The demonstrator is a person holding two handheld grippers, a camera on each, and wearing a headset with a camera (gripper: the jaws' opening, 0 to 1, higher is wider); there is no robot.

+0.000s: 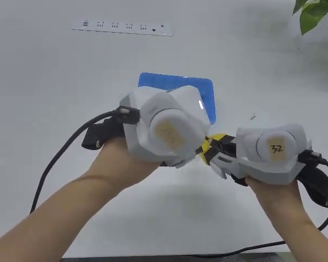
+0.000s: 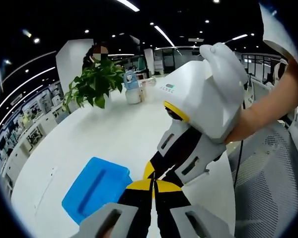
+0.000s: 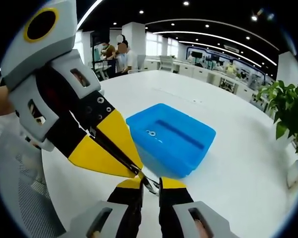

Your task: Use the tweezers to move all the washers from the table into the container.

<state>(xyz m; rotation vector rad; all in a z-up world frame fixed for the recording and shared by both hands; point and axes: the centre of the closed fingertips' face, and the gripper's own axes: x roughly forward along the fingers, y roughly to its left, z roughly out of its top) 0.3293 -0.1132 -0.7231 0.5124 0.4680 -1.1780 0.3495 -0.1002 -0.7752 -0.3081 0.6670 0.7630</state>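
Observation:
My left gripper [image 1: 203, 146] is shut on thin dark tweezers [image 3: 116, 151], which run out past its yellow jaw tips. The tweezers' free end sits between the jaws of my right gripper [image 3: 151, 187], which stand close on either side of it. The two grippers meet tip to tip just in front of the blue container [image 1: 208, 93]; in the left gripper view the right gripper [image 2: 150, 171] touches the left gripper [image 2: 153, 188]. A small washer [image 3: 150, 133] lies inside the container [image 3: 171, 141]. A tiny pale speck [image 1: 252, 116] lies on the table right of the container.
A white power strip [image 1: 123, 26] lies at the far side of the white table [image 1: 54, 87]. Green plant leaves [image 1: 317, 13] reach in at the top right. Black cables trail back from both grippers. People stand far off in the room.

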